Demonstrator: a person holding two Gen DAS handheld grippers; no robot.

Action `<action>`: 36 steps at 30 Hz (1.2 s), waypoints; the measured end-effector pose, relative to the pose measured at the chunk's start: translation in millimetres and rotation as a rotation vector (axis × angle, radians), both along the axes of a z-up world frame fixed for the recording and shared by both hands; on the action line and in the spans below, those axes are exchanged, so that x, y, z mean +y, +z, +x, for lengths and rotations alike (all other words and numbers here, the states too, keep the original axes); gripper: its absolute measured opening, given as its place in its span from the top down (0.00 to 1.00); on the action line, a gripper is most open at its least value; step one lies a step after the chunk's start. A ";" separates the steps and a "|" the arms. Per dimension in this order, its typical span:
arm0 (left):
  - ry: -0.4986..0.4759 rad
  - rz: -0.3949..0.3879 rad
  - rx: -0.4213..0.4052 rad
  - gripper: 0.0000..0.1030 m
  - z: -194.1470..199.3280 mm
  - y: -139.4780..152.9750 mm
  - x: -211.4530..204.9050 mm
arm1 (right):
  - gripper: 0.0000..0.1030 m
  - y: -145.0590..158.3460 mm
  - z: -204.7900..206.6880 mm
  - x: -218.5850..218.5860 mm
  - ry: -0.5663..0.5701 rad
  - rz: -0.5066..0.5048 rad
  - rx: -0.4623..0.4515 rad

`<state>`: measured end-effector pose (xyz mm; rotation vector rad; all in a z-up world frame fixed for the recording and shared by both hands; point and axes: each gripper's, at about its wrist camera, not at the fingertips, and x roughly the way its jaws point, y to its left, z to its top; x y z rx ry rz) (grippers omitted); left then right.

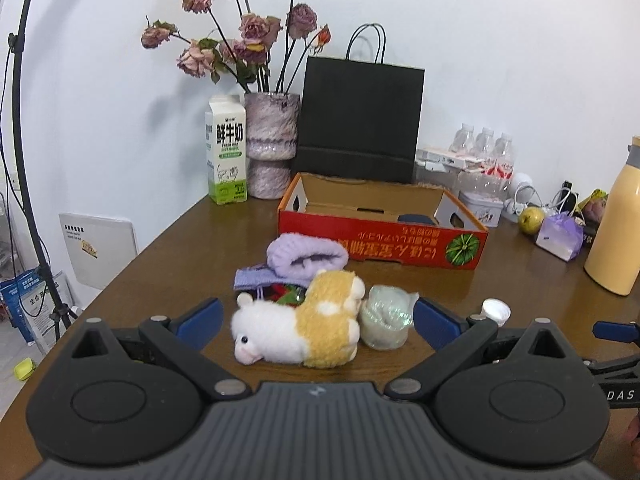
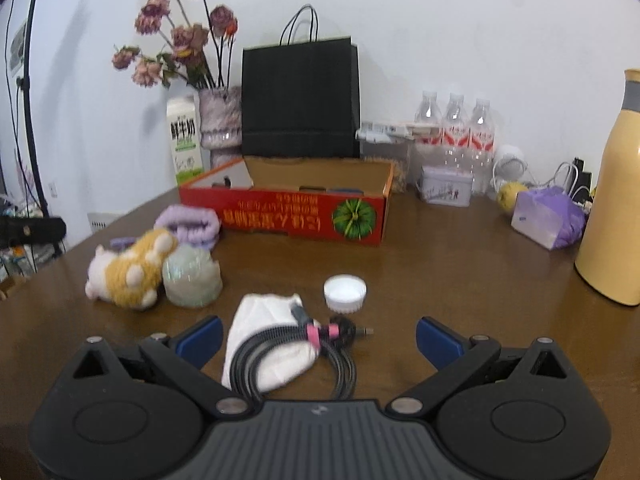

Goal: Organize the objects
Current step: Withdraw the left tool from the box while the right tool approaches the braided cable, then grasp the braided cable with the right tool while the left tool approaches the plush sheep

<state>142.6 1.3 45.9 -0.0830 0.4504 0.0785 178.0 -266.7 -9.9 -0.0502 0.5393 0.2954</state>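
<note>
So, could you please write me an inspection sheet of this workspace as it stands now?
Surface: brown wooden table.
Job's things: plush toy lying against clear tape roll; purple knit item; white cap; coiled black cable on white cloth; open red box.
Clutter: milk carton, vase, black bag, bottles, yellow flask.
Grippers: left tongs and right tongs open, empty.
Cables: white leads.
Surroundings: white wall.
</note>
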 end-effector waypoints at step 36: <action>0.024 -0.018 0.095 0.00 -1.8 -29.8 22.0 | 0.04 -46.0 49.4 24.7 0.036 -0.019 0.146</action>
